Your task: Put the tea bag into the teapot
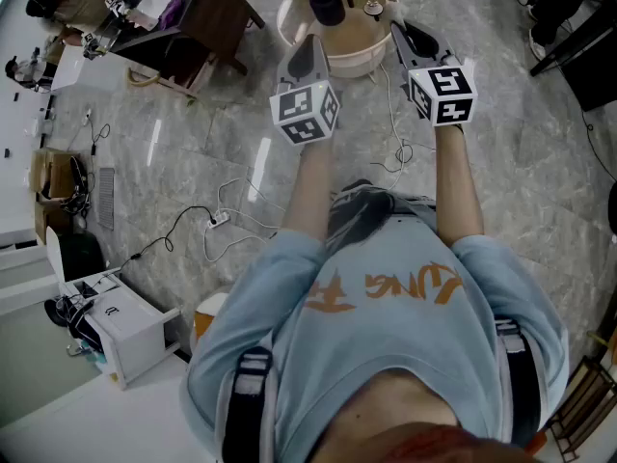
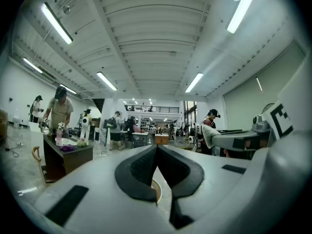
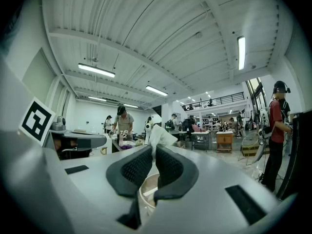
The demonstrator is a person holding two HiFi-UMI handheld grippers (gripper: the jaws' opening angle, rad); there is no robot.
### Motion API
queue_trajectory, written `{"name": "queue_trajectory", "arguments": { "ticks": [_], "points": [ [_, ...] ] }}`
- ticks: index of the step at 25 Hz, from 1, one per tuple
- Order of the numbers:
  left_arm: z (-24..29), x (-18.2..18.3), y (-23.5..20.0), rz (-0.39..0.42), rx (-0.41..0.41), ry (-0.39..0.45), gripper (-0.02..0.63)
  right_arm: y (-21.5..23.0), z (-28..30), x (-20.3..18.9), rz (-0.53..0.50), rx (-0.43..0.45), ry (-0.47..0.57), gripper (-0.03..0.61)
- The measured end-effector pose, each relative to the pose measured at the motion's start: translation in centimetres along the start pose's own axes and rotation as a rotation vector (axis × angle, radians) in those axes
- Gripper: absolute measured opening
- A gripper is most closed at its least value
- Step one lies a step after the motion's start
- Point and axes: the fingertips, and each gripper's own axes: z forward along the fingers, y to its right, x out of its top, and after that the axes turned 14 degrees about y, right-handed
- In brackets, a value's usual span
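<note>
Big open workshop with a grey marble floor (image 1: 174,152). Shot from the head view, so you're looking down past a light blue shirt (image 1: 386,336) and two bare forearms.

Clutter first: a white power strip (image 1: 220,220) with looping cables lies left of the person. A white cabinet (image 1: 125,326) stands at the lower left and cardboard boxes (image 1: 53,177) at the left edge. None of that is between the grippers and the target.

Both grippers are held out level over the near edge of a small round counter (image 1: 362,64) at top centre. The left gripper (image 1: 312,39) has its jaws clenched together on nothing. In its own view the pads meet at the tips with only the counter's rim below.

The right gripper (image 1: 397,27) is the busy one. Its jaws are pinched on the tea bag (image 3: 158,134), which pokes up white above the pads in the right gripper view.

The black teapot (image 1: 328,4) sits on the far left part of the counter, apart from both grippers. A small item (image 1: 372,8) I can't identify lies between it and the right gripper's tip.

Further out there's a dark wooden desk (image 1: 207,17) at the upper left with people (image 1: 58,8) at it. The gripper views show more people and strip lights way back.
</note>
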Motion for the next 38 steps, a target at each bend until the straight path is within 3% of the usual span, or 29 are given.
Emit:
{"name": "queue_trajectory", "arguments": {
  "ticks": [7,12,18,24,38],
  "points": [
    [0.2,0.0,0.5,-0.001,-0.012,-0.006,0.026,0.5,-0.4,0.7,-0.017,0.017,0.011,0.034],
    [1.5,-0.8,1.0,0.0,-0.028,-0.032,0.025,2.4,0.0,0.2,0.047,-0.04,0.021,0.034],
    [1.1,-0.3,-0.6,-0.001,0.004,-0.002,0.026,3.5,0.5,0.0,0.078,-0.076,0.014,0.034],
    [1.3,-0.4,-1.8,-0.008,0.034,0.009,0.025,3.2,1.7,-1.0,0.1,-0.046,-0.003,0.034],
    [0.9,-1.7,-9.2,-0.026,0.137,-0.009,0.025,-0.2,7.2,-3.7,0.112,0.04,-0.033,0.034]
  ]
}}
